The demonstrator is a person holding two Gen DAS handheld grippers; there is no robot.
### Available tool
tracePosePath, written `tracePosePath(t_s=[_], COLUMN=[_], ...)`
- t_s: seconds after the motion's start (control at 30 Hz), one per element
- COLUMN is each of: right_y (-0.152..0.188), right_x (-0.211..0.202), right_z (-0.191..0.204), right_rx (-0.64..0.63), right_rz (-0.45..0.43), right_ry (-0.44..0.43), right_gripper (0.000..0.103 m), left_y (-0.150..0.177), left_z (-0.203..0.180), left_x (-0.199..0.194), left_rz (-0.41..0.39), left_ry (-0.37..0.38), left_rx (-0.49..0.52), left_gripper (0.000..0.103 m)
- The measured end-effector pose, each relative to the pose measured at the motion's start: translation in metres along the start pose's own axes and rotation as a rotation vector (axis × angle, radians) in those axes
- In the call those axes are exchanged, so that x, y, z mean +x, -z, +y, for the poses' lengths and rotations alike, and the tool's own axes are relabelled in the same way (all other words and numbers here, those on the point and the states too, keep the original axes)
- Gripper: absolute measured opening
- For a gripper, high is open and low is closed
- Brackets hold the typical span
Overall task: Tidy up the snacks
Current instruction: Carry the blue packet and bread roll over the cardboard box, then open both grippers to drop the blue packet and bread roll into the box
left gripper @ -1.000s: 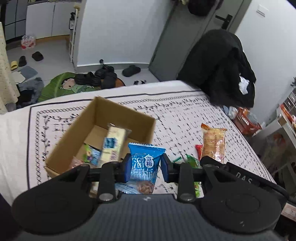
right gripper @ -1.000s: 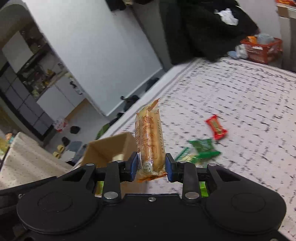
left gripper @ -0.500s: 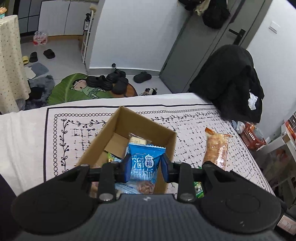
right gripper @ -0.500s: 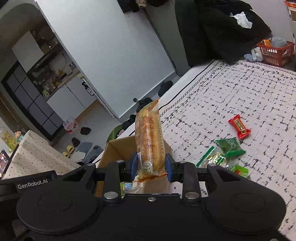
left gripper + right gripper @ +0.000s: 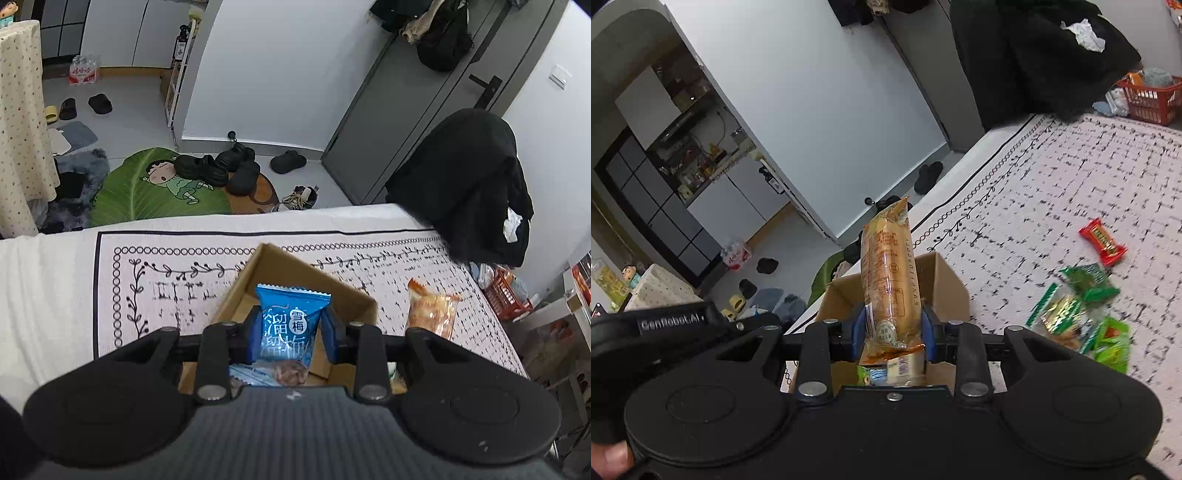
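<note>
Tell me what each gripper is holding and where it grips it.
Left gripper clamps the blue packet across its middle. Right gripper clamps the orange packet near its bottom end.

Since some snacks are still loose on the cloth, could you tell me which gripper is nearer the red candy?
Right. The right gripper, holding an orange bread packet, has the red candy just off to its right. The left gripper is over the cardboard box, farther away.
</note>
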State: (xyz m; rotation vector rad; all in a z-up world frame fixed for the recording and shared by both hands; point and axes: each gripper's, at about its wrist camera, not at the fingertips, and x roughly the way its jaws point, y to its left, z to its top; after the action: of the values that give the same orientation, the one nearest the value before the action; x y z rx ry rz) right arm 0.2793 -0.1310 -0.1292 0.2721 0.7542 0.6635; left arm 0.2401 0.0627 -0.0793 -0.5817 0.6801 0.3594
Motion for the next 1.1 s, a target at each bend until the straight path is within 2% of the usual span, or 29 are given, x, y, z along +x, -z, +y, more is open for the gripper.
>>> tracePosePath(t_s=[0.3, 0.67, 0.83, 0.9, 0.93, 1.07, 1.1], right_y=[0.002, 0.0, 0.0, 0.001, 0.001, 0.001, 0.002], right_x=[0.022, 0.047, 0.056, 0.058, 0.06, 0.061, 0.061], right_z=[0.014, 0.02, 0.022, 0.022, 0.023, 0.028, 0.03], right_rx=[-0.016, -0.039, -0.058, -0.062, -0.066, -0.098, -0.107], right_rz=[0.014, 0.07, 0.085, 0.093, 0.097, 0.097, 0.095], right_ry=[0.032, 0.103, 0.122, 0.13, 0.135, 0.147, 0.148], right_gripper=[0.03, 0.031, 0.031, 0.031, 0.032, 0.034, 0.037], left_y=[-0.022, -0.023, -0.028, -0.029, -0.029, -0.03, -0.029], left_z=[0.016, 0.015, 0.015, 0.017, 0.018, 0.022, 0.023], left_x=[0.037, 0.08, 0.093, 0.094, 0.092, 0.09, 0.088], left_rz=[0.046, 0.128, 0.155, 0.155, 0.151, 0.149, 0.15], left_ry=[0.02, 0.027, 0.02, 0.017, 0.012, 0.007, 0.004], left_rx=[-0.017, -0.014, -0.028, -0.035, -0.034, -0.048, -0.051], left_gripper=[0.032, 0.032, 0.039, 0.049, 0.051, 0.054, 0.054])
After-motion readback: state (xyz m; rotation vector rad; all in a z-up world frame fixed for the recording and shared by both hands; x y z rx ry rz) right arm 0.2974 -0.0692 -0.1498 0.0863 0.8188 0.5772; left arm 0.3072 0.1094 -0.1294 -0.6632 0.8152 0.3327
